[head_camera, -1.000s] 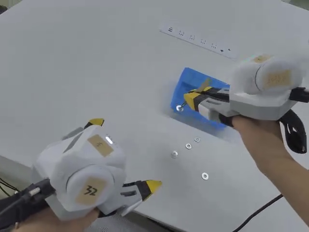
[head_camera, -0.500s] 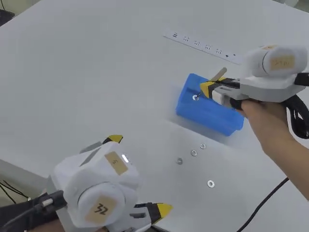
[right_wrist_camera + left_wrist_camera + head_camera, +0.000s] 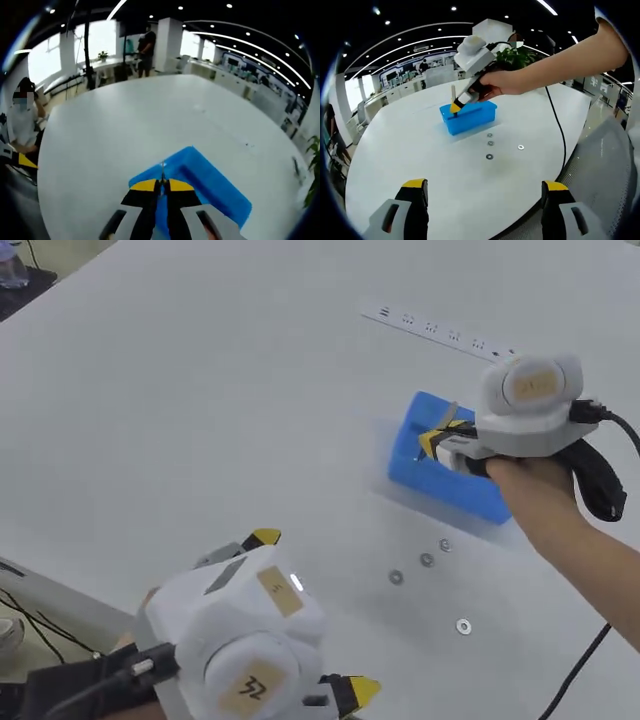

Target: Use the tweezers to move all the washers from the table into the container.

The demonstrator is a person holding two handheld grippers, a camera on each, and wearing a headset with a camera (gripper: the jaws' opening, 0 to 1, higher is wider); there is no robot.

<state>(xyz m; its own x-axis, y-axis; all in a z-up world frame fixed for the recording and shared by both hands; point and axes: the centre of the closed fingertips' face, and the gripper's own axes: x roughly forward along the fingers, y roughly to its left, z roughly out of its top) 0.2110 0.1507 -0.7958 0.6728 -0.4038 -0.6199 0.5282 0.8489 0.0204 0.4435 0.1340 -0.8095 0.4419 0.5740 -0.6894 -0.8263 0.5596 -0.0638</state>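
Note:
My right gripper (image 3: 432, 440) is shut on thin tweezers (image 3: 162, 169), whose tips point down into the blue container (image 3: 440, 485). I cannot tell whether a washer is held at the tips. From the left gripper view, the right gripper (image 3: 456, 106) hangs over the container's (image 3: 470, 119) left end. Several washers (image 3: 427, 560) lie on the white table in front of the container, one more (image 3: 463, 626) nearer me. My left gripper (image 3: 312, 613) stays open and holds nothing, low near the table's front edge, with the washers (image 3: 490, 143) ahead of it.
A white power strip (image 3: 440, 330) lies behind the container. A black cable (image 3: 580, 670) trails off the table at the lower right. The table's near edge (image 3: 60, 585) runs along the lower left. People stand far off in the room (image 3: 145, 45).
My right gripper has carried the tweezers from the container's near-left corner to above its inside. A washer showed at the tips earlier. The left gripper has held still; the head camera shifted.

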